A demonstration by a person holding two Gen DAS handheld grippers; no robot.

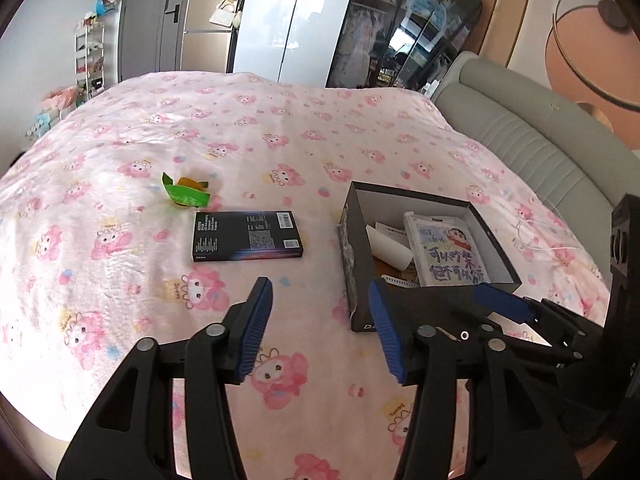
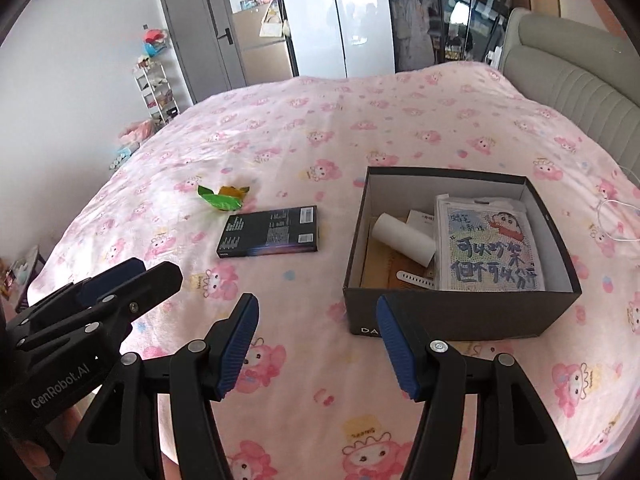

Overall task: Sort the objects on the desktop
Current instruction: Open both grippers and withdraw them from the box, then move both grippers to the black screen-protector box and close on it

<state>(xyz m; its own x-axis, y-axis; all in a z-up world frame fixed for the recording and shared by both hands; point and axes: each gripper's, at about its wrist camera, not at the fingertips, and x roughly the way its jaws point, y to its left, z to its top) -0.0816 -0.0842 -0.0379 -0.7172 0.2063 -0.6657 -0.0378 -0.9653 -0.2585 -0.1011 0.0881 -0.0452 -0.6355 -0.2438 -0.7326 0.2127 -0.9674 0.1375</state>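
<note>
1. Desktop objects, container: an open black box (image 2: 460,312) sits on the pink printed bed cover (image 2: 280,140), to the right. It holds a cartoon sheet in a clear sleeve (image 2: 490,248), a white roll (image 2: 404,244), a white strap (image 2: 416,280) and some paper.
2. Flat black packet (image 2: 270,232): lies barcode side up on the bed, left of the box and well apart from it.
3. Green and orange wrapper (image 2: 222,198): crumpled, just beyond the packet's far left corner, not touching it as far as can be told.
4. Left tongs (image 1: 320,328): spread, empty, above the cover near the box's near left corner.
5. Right tongs (image 2: 316,344): spread, empty, before the box's front wall.
6. Step in hand, by judgement: between picks; two items remain outside. The next move calls for reaching to the packet, closing across its narrow width and lifting it over the box wall.
</note>
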